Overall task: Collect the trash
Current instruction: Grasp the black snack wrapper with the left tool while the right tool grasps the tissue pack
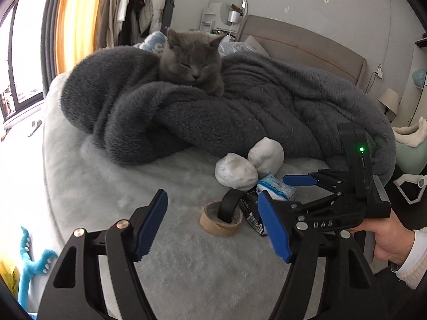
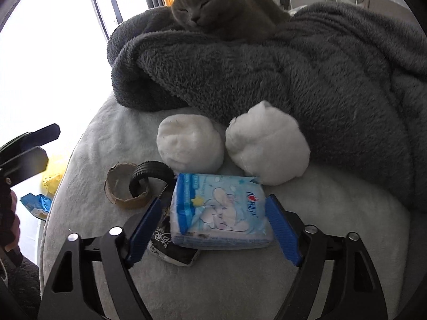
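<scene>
Your right gripper (image 2: 214, 220) is spread wide around a soft, light tissue pack (image 2: 220, 213) lying on the pale bed cover (image 2: 240, 288), best squeezed gently across its short sides, while your left gripper (image 1: 213, 226) hovers open nearby.

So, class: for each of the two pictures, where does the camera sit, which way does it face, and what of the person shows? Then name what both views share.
Left wrist: on the left hand-held gripper, facing across the bed toward the cat; its open fingers, the right hand-held gripper and the hand holding it show.
Right wrist: on the right hand-held gripper, low over the tissue pack; its open fingers straddle it, the left hand-held gripper at the left edge.
Shared: cat, tape roll, tissue pack.
</scene>
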A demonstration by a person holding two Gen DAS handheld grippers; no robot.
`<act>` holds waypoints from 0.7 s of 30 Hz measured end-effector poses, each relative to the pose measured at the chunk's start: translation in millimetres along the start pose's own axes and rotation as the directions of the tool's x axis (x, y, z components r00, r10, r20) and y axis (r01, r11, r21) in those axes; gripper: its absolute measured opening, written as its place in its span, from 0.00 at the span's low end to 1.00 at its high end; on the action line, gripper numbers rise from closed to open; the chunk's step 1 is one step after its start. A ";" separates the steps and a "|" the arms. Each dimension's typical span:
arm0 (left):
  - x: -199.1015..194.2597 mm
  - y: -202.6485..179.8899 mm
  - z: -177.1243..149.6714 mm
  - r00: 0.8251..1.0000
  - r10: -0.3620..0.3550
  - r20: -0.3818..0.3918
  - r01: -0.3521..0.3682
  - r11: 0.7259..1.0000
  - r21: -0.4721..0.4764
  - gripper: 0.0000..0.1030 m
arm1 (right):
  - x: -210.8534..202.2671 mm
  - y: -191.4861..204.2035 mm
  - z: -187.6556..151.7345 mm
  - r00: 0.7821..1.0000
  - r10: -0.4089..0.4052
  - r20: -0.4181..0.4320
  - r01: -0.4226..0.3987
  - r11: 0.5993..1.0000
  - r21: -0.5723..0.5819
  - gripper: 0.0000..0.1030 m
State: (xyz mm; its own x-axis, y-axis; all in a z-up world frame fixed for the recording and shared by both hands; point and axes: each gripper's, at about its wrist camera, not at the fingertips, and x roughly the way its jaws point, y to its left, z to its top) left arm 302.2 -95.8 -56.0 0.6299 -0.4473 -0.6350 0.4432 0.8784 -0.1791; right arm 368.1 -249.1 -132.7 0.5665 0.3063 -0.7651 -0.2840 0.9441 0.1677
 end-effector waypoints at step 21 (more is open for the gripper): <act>68.2 -2.9 1.2 0.985 -0.111 -0.131 0.110 0.994 -0.009 0.51 | 20.5 -26.5 5.7 0.991 0.118 -0.056 -0.112 0.990 0.090 0.78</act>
State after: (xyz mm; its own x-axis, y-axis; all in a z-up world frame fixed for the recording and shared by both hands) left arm 344.6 -129.1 -97.8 0.4881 -0.5159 -0.7040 0.5041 0.8251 -0.2551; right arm 391.7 -267.2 -149.3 0.4846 0.4079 -0.7738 -0.2747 0.9108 0.3081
